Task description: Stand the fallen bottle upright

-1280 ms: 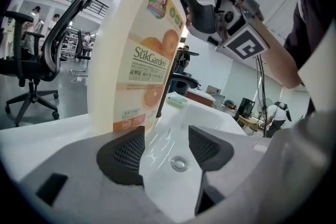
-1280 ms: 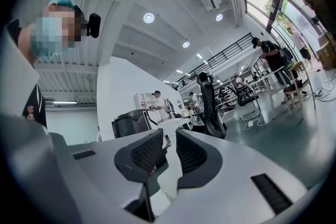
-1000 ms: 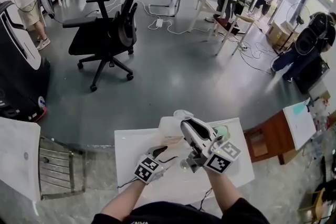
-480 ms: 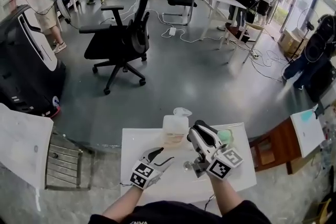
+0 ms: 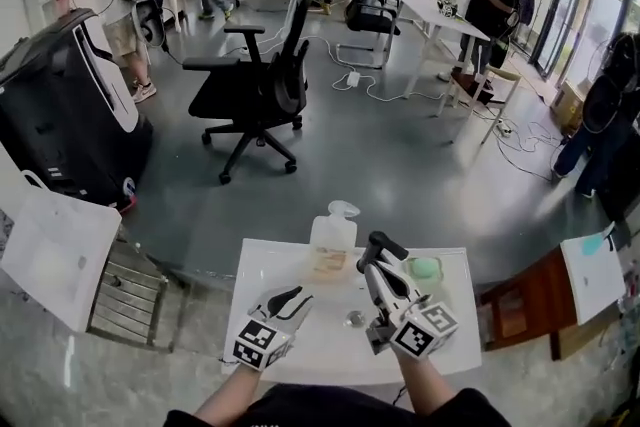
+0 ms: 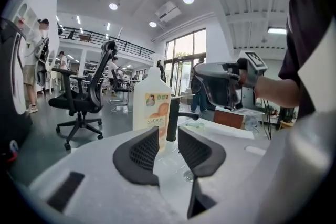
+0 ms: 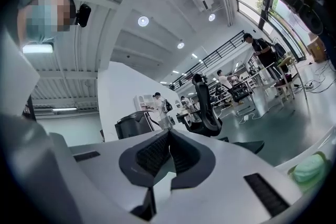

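The bottle (image 5: 333,237) stood up straight at the far edge of the white table (image 5: 330,353), with its spray top pointing up. It had a picture of oranges on its label. No gripper was touching it. The left gripper (image 5: 287,299) was held over the near part of the table, apart from the bottle. Its two black fingers (image 6: 142,152) were closing, but there was a gap between them and nothing was in that gap. In the left gripper view the bottle showed behind the fingers, farther back on the table. The right gripper (image 5: 382,243) was just beside the bottle, on its right side. Its fingers (image 7: 152,153) were pressed together and held nothing. A small green thing (image 5: 425,267) lay on the table near the right gripper. A little round thing (image 5: 354,318) lay on the table between the two grippers. A black office chair (image 5: 255,90) stood on the grey floor well past the table.
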`<move>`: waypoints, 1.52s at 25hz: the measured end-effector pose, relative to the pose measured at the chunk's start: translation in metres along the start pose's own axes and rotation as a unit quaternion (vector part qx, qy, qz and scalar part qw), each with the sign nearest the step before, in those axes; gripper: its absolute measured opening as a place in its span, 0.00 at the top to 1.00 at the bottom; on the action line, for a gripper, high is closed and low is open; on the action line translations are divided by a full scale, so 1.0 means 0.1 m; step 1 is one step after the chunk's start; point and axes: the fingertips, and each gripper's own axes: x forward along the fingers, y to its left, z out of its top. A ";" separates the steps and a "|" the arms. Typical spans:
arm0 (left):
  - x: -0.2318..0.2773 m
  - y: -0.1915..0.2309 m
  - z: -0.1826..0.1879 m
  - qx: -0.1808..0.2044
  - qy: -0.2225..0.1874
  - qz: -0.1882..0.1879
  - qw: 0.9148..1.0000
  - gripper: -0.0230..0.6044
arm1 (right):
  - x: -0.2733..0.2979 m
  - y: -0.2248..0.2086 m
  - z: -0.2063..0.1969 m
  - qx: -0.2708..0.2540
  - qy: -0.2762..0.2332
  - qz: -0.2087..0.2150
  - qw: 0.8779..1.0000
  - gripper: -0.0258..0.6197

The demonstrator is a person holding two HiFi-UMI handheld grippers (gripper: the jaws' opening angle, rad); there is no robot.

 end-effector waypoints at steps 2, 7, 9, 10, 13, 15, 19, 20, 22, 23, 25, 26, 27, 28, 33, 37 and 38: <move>-0.11 -0.06 0.04 0.005 -0.010 0.018 1.000 0.80 | -0.10 0.03 -0.03 0.004 0.003 0.008 1.000 0.95; -0.34 -0.24 0.14 -0.001 -0.034 0.055 0.998 0.88 | -0.32 0.08 -0.16 0.010 0.019 0.023 0.999 0.95; -0.43 -0.33 0.15 -0.005 -0.038 0.063 0.997 0.89 | -0.43 0.10 -0.21 0.009 0.025 0.025 0.999 0.95; -0.47 -0.37 0.15 -0.007 -0.039 0.070 0.997 0.89 | -0.48 0.11 -0.24 0.008 0.028 0.028 0.999 0.95; -0.61 -0.51 0.13 -0.012 -0.043 0.096 0.994 0.90 | -0.63 0.14 -0.32 0.011 0.040 0.039 0.998 0.95; -0.67 -0.62 0.12 -0.014 -0.048 0.110 0.993 0.91 | -0.72 0.14 -0.37 0.012 0.047 0.046 0.998 0.95; -0.75 -0.80 0.08 -0.019 -0.051 0.132 0.990 0.91 | -0.88 0.14 -0.45 0.018 0.059 0.058 0.996 0.96; -0.77 -0.85 0.07 -0.020 -0.051 0.136 0.989 0.92 | -0.92 0.15 -0.47 0.019 0.062 0.060 0.996 0.95; -0.79 -0.95 0.04 -0.019 -0.049 0.140 0.989 0.92 | -1.00 0.15 -0.52 0.020 0.069 0.064 0.995 0.96; -0.80 -0.99 0.04 -0.018 -0.048 0.142 0.988 0.92 | -1.03 0.16 -0.53 0.020 0.073 0.066 0.995 0.96; -0.82 -1.08 0.02 -0.017 -0.048 0.145 0.988 0.92 | -1.11 0.18 -0.57 0.018 0.080 0.070 0.994 0.96; -0.83 -1.11 0.02 -0.017 -0.049 0.146 0.988 0.92 | -1.13 0.19 -0.59 0.016 0.084 0.072 0.994 0.96; -0.85 -1.14 0.02 -0.017 -0.050 0.147 0.988 0.92 | -1.16 0.19 -0.61 0.016 0.087 0.073 0.993 0.96; -0.86 -1.16 0.02 -0.017 -0.050 0.148 0.988 0.92 | -1.18 0.20 -0.63 0.016 0.090 0.073 0.993 0.96; -0.90 -1.28 -0.02 -0.016 -0.048 0.152 0.987 0.92 | -1.29 0.21 -0.69 0.018 0.101 0.076 0.992 0.96; -0.94 -1.35 -0.06 -0.019 -0.046 0.157 0.986 0.93 | -1.37 0.20 -0.75 0.019 0.109 0.078 0.991 0.96; -0.95 -1.36 -0.07 -0.019 -0.046 0.159 0.986 0.93 | -1.38 0.20 -0.76 0.019 0.111 0.079 0.990 0.96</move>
